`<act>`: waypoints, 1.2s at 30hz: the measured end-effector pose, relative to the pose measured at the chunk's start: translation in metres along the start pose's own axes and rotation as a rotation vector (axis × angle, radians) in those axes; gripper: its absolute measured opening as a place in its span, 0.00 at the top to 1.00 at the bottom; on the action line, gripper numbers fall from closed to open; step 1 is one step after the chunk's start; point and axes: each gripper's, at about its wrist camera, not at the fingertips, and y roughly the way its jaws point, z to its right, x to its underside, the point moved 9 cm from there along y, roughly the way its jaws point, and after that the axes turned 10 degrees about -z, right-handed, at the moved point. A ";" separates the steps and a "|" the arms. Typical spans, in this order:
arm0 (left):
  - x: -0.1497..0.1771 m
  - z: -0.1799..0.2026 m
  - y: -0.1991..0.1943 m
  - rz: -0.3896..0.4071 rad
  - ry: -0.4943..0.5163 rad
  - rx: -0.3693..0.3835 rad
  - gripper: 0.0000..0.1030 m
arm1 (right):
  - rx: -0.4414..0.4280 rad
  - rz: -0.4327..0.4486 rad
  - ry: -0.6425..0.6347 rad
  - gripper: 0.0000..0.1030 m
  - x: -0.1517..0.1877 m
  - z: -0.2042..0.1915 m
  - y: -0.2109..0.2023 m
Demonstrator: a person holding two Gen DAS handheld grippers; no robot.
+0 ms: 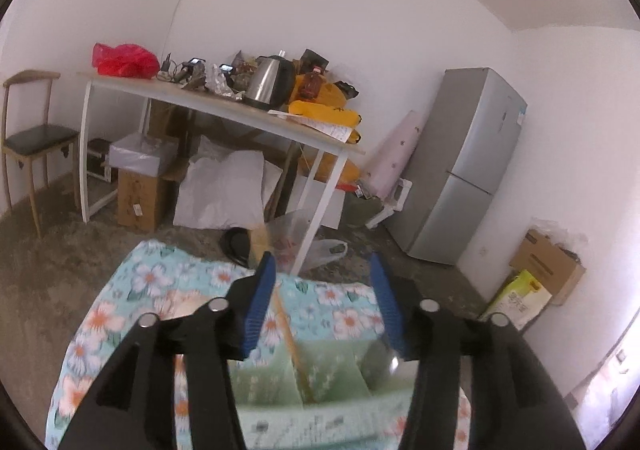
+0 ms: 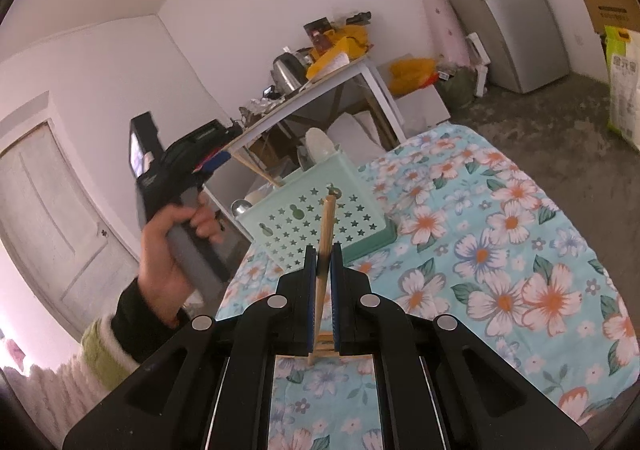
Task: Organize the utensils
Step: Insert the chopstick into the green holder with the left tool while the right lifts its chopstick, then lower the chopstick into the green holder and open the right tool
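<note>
Right gripper point(image 2: 323, 250): black body, blue pads, jaws nearly closed on a pale wooden chopstick point(image 2: 326, 224); stick runs up frame centre between the pads, tip over the holder face, likely held lengthwise so it can be dropped in end-first.
Left gripper point(image 1: 322, 270): jaws wide apart, nothing between the blue pads; in right view it sits mid-left, held by the person's left hand point(image 2: 176, 246) above and left of the holder, probably just released or waiting.
Mint-green plastic utensil holder with star cut-outs point(image 2: 316, 218): frame centre, on the floral tablecloth, tilted in view; compartments seen from above at bottom centre of left view.
Second wooden chopstick point(image 1: 290, 334): leaning inside the holder, under the left gripper.
Metal spoon point(image 2: 240, 206): bowl pokes out at the holder's left edge.
Turquoise floral tablecloth point(image 2: 500, 250): covers work table, lower right.
Progress: judged mid-task, one stick in, one in hand.
</note>
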 end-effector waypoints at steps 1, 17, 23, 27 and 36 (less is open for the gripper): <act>0.006 -0.002 -0.011 0.010 0.005 0.004 0.46 | -0.001 0.004 -0.005 0.96 -0.001 -0.002 -0.002; 0.118 -0.071 -0.124 0.006 -0.001 -0.125 0.23 | 0.032 0.328 -0.379 0.96 -0.117 -0.122 -0.049; 0.155 -0.090 -0.130 -0.056 -0.016 -0.095 0.21 | 0.133 0.319 -0.534 0.96 -0.149 -0.155 0.007; 0.170 -0.099 -0.122 -0.105 -0.037 -0.068 0.20 | 0.210 0.256 -0.605 0.96 -0.148 -0.153 0.055; 0.173 -0.098 -0.125 -0.090 0.019 -0.052 0.18 | 0.323 0.087 -0.737 0.96 -0.109 -0.143 0.125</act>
